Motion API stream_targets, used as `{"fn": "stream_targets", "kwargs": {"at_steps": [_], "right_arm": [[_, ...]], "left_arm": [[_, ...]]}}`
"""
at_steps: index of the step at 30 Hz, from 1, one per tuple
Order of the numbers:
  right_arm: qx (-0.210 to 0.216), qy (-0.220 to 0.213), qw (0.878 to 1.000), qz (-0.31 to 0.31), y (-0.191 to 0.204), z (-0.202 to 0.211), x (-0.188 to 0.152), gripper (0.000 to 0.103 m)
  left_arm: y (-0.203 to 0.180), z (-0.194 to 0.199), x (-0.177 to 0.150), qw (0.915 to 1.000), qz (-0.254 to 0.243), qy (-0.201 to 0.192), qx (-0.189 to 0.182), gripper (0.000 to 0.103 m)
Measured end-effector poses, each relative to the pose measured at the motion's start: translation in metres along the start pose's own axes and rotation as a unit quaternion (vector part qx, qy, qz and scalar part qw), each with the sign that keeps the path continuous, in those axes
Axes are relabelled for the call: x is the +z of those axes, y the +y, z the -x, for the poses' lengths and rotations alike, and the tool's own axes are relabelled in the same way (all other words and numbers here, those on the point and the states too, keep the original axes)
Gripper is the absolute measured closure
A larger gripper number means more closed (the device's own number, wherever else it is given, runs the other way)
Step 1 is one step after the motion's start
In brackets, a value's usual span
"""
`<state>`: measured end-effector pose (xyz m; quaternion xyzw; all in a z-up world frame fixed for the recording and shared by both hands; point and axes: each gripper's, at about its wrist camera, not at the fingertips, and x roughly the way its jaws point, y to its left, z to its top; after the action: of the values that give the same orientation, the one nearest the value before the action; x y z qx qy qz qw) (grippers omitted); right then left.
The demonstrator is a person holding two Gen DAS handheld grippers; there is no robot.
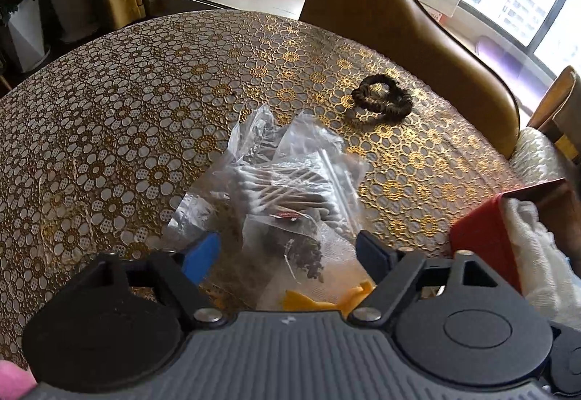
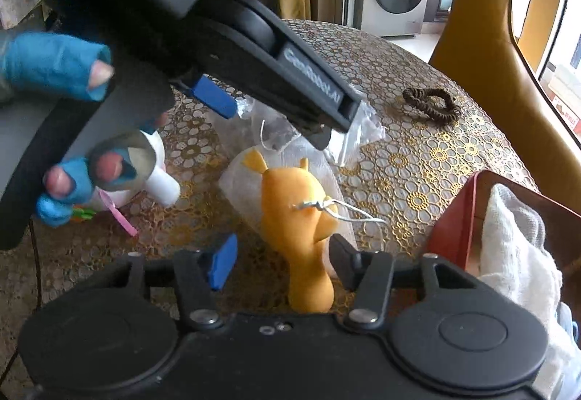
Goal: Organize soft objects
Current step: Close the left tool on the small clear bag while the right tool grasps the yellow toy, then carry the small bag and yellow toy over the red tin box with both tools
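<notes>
A heap of clear plastic bags (image 1: 290, 189) holding cotton swabs and dark bits lies on the gold-patterned table (image 1: 127, 91). My left gripper (image 1: 287, 247) stands open over the heap, one finger on each side, pads not pressing. The right wrist view shows that left gripper (image 2: 272, 120) from the side, above the bags (image 2: 363, 131). A yellow soft toy (image 2: 301, 218) with a silver string lies on a white mesh pouch (image 2: 287, 153). Its narrow end sits between the fingers of my open right gripper (image 2: 283, 258), with a gap at the blue pad (image 2: 221, 265).
A brown hair scrunchie (image 1: 381, 98) lies farther back on the table. A red box (image 2: 454, 229) with a white cloth (image 2: 515, 247) in it stands at the right. A white toy (image 2: 159, 178) lies left, behind a blue-gloved hand (image 2: 54, 66). A tan chair (image 1: 399, 19) stands beyond.
</notes>
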<state>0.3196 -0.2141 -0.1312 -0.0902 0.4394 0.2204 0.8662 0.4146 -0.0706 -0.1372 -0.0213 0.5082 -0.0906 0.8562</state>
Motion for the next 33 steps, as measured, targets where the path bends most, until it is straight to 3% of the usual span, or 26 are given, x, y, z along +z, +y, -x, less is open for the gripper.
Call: {"fn": "stream_targets", "kwargs": {"at_steps": [3,5,12,18,27,33], "right_arm": [[-0.015,0.000,1.000,-0.002,0.000,-0.005,0.001,0.055],[-0.016,-0.002,1.000,-0.010,-0.002,-0.007,0.002,0.058],[-0.019,-0.008,1.000,-0.012,-0.002,-0.008,0.000,0.071],[-0.015,-0.014,0.999,-0.028,-0.006,-0.002,-0.001,0.081],[-0.003,-0.029,0.998,-0.058,-0.005,0.027,-0.005,0.083],[0.031,-0.038,0.995,-0.087,-0.007,0.060,-0.008,0.084]], "left_arm": [[-0.001,-0.007,-0.001,0.9999,-0.005,0.001,0.009,0.044],[-0.001,-0.011,-0.002,1.0000,-0.001,0.004,0.007,0.045],[0.001,-0.015,-0.004,0.9999,0.008,-0.002,0.008,0.070],[0.005,-0.006,-0.005,0.9997,0.018,-0.016,0.003,0.085],[0.018,0.031,-0.012,0.9979,0.037,-0.053,0.000,0.088],[0.021,0.062,-0.024,0.9964,0.044,-0.070,-0.015,0.088]]}}
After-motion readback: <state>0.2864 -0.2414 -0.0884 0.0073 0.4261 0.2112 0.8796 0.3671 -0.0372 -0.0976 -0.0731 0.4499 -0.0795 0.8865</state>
